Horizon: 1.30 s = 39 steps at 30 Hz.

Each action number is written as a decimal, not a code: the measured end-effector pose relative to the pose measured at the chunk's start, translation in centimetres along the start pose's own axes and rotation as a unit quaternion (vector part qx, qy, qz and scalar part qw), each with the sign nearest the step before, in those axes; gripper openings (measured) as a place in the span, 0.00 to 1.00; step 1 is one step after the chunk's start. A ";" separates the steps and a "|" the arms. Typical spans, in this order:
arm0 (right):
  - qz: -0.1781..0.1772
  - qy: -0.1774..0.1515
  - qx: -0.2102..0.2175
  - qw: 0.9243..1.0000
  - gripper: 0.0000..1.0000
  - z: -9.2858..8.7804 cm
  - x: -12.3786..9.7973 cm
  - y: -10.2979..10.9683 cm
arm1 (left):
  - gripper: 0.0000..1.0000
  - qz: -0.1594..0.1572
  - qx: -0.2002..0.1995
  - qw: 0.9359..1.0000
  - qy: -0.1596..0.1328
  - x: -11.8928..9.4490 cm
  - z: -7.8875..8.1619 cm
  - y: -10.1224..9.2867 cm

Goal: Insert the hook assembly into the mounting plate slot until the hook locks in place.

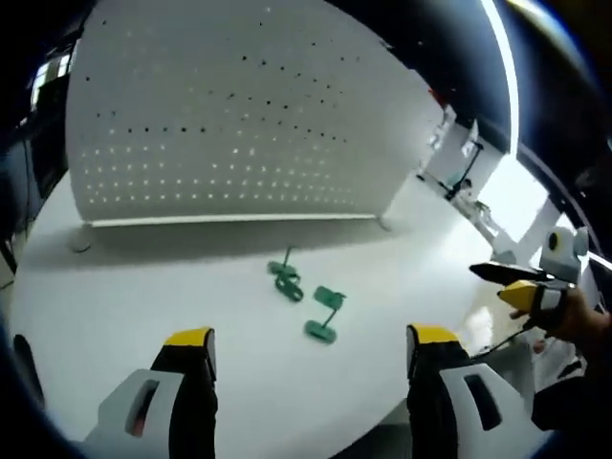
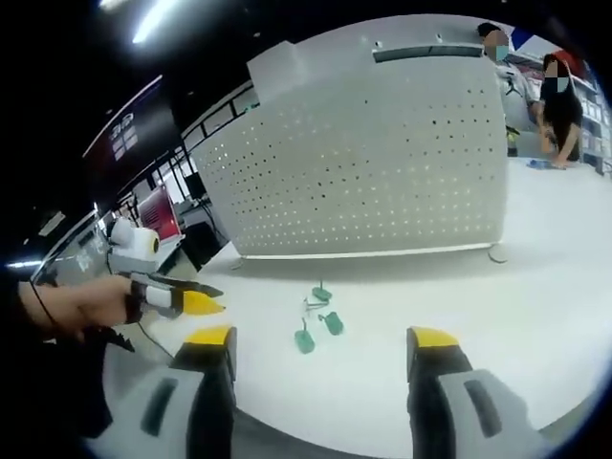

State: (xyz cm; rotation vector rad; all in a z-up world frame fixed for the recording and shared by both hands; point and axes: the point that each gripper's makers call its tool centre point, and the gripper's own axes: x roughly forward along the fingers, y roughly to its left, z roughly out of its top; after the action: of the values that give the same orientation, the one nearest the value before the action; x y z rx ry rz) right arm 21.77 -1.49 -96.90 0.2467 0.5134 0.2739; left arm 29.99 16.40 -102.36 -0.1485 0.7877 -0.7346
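Approaching: both tongs gape empty (nothing grasped) before small green plastic hooks near white perforated pegboard; next, grasp one.

The bench is plain white. On it lie two green hooks, the only strong colour on its surface. Toward the bench's far edge stands a white pegboard, patterned all over with even rows of small holes, dark in its upper part and light lower down. Each gripper's fingers are black with yellow tips, above pale grey housings.
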 end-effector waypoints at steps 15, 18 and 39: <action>-0.013 0.014 0.022 1.000 0.65 -0.9 0.6 -1.1 | 0.53 0.025 0.007 0.999 0.022 7.1 0.5 0.1; -0.015 0.020 0.026 0.999 0.64 -1.3 0.6 -1.3 | 0.45 0.027 0.010 0.999 0.023 8.4 0.4 0.0; -0.028 0.019 0.088 0.996 0.62 -2.0 0.5 -2.4 | 0.20 0.072 0.041 0.995 0.059 13.3 -0.7 1.0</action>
State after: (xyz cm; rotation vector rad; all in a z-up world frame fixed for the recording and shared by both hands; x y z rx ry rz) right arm 21.64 -3.22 -99.55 0.3988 0.5824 0.1795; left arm 36.39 8.55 -111.13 0.0261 0.8706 -0.6417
